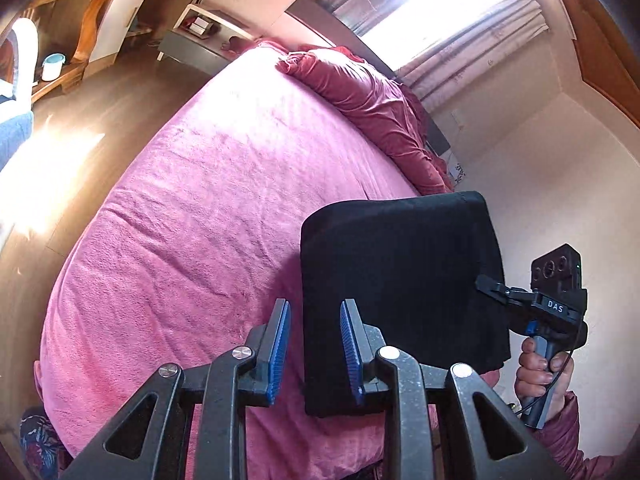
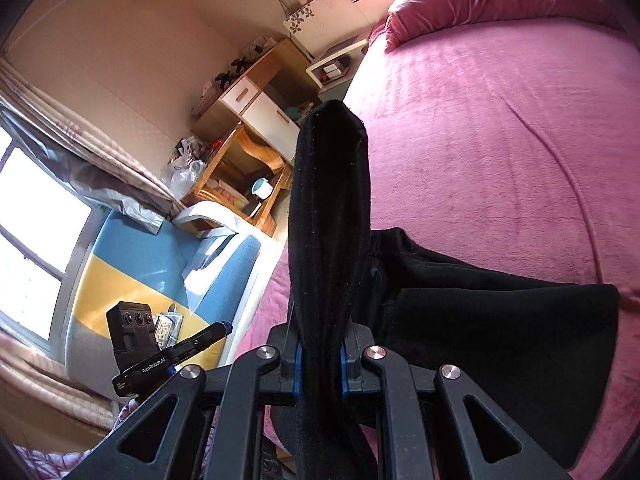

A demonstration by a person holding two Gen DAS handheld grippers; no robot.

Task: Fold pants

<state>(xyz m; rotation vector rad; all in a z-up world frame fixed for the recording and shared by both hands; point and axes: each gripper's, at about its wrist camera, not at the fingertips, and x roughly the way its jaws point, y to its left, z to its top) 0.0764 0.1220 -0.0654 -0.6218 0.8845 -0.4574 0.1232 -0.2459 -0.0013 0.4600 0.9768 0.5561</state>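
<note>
While right gripper [image 2: 320, 364] pinches folded pants [image 1: 400, 280] above bed [image 1: 200, 200] and left gripper [image 1: 314, 352] hangs spread, empty: lower flat, keep edges aligned.

The pants [image 1: 400, 272] are plain black, without any pattern. The bed [image 1: 192, 216] wears a pink fleecy cover, and the quilt [image 1: 360, 96] bunched at its head is a deeper rose red. Both grippers, left [image 1: 314, 350] and right [image 2: 320, 372], are black with blue ribbed pads [image 1: 280, 352]. The floor [image 1: 64, 160] is brown wood. The curtain [image 1: 460, 52] is pale grey with faint pink. The cup [image 2: 261, 188] on the wooden shelf is light teal and white. The mat [image 2: 132, 264] is blue with a yellow band. The sleeve [image 1: 568, 436] is pinkish mauve
</note>
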